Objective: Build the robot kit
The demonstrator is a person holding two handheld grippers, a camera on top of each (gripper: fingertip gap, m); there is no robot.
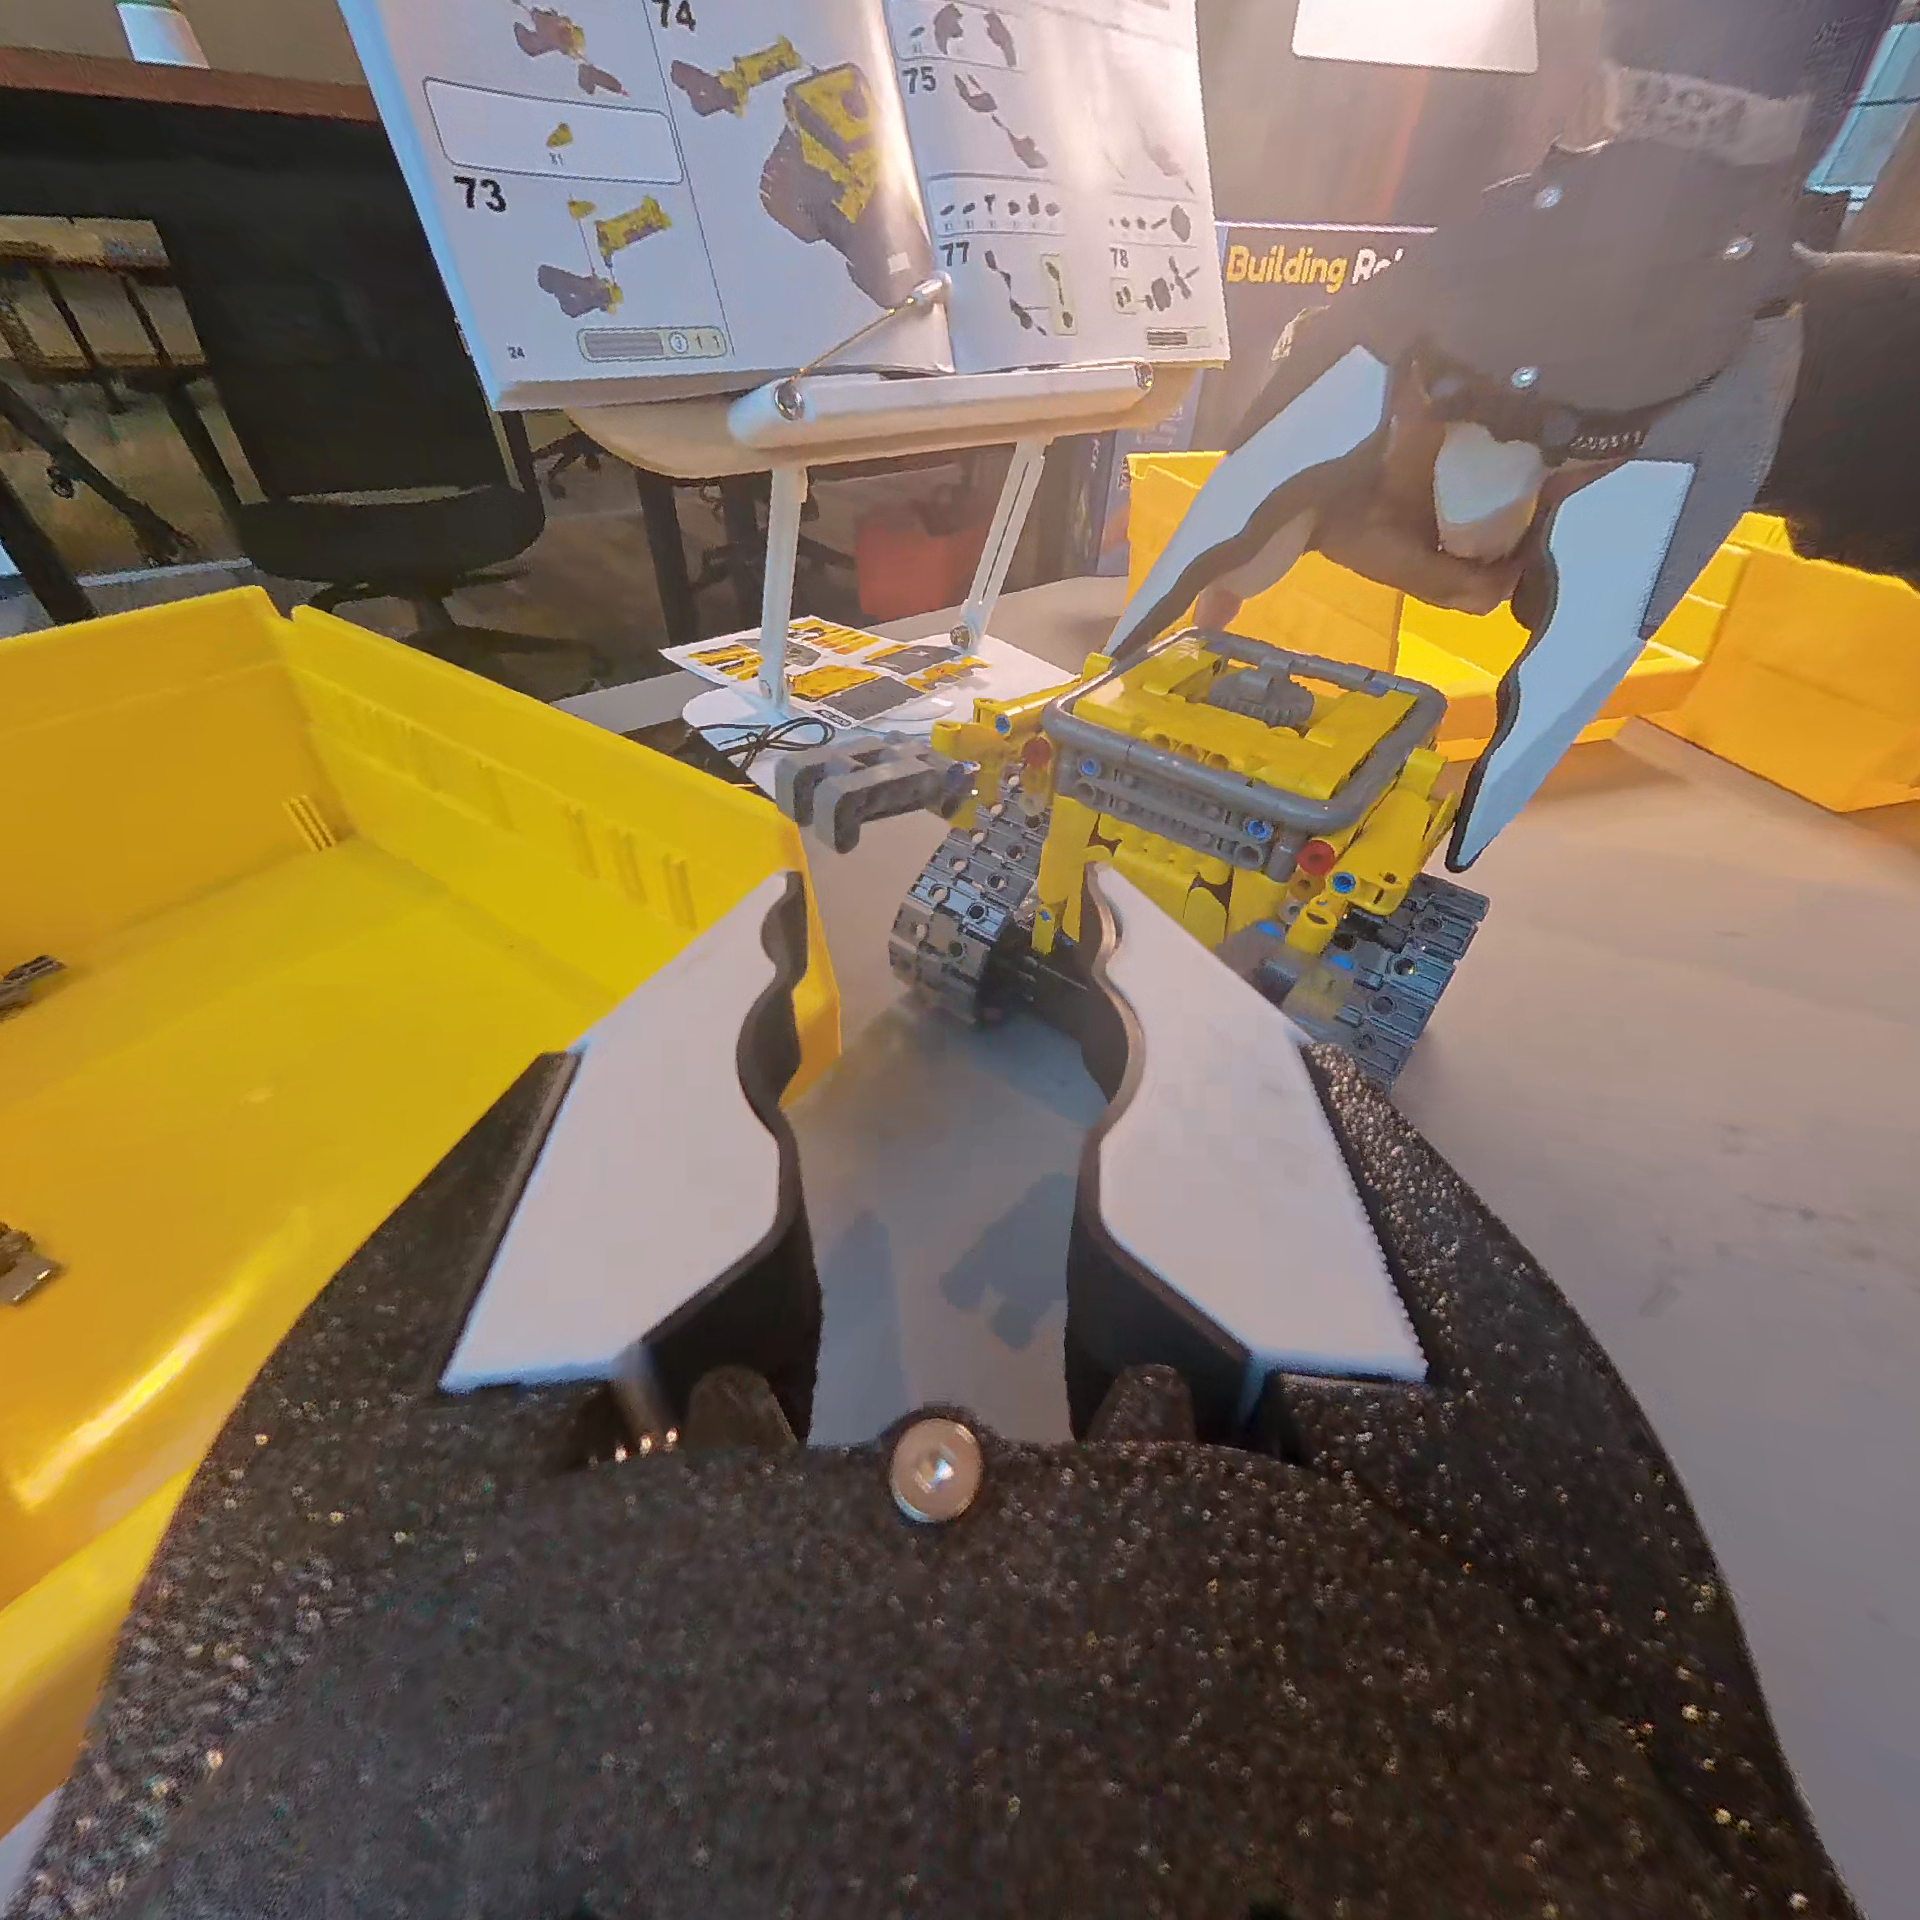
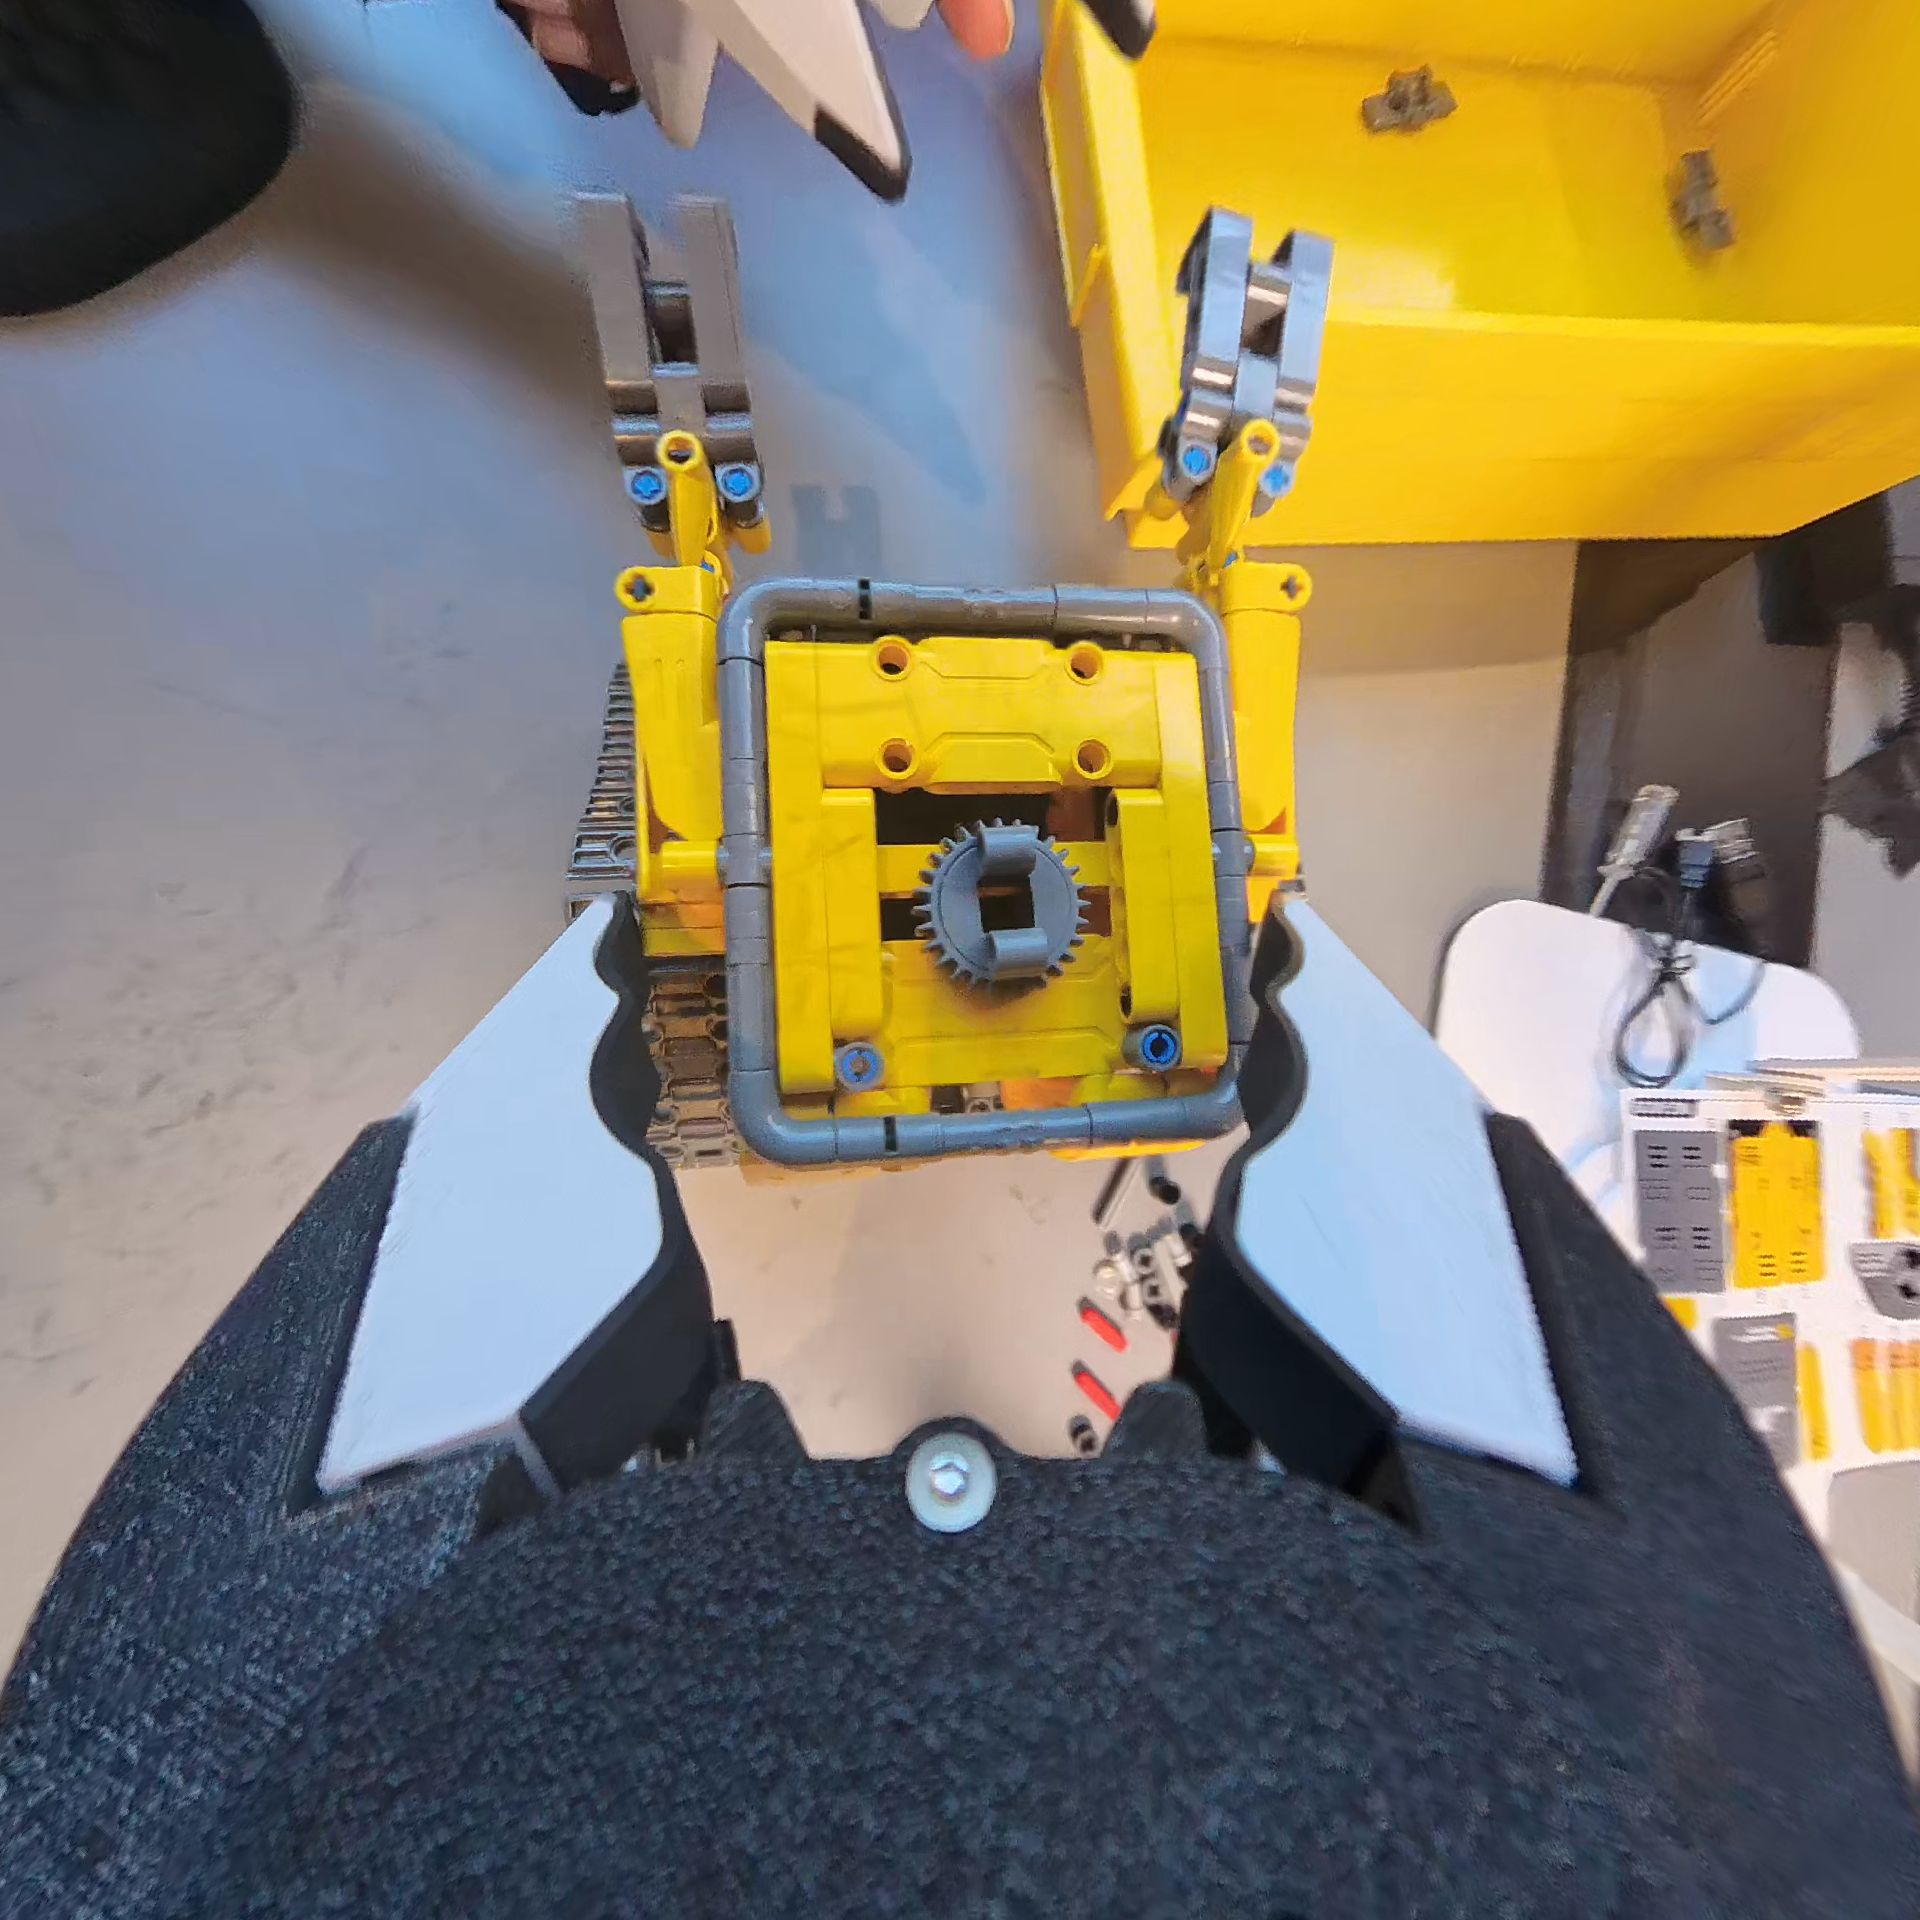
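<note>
Overhead, the right gripper (image 2: 940, 925) is straddling the yellow brick robot (image 1: 1236, 800) with jaws wide, gripping nothing; the left gripper (image 1: 945, 904) is gaping empty just before its tracks.

The right gripper (image 2: 940, 925) hangs over a yellow brick-built tracked model (image 2: 977, 883) that stands on the grey worktop (image 2: 260, 675). Its jaws are spread, one tip at each side of the model's grey square top frame (image 2: 982, 608); whether they touch it cannot be told. A grey gear (image 2: 1000, 906) sits in the top. Two grey claw arms (image 2: 675, 343) reach forward. A yellow bin (image 2: 1455, 416) lies just beyond, small loose parts (image 2: 1138, 1273) below, and a sticker sheet (image 2: 1766, 1247) at the right. The other gripper (image 2: 769, 83) shows blurred at the top.
</note>
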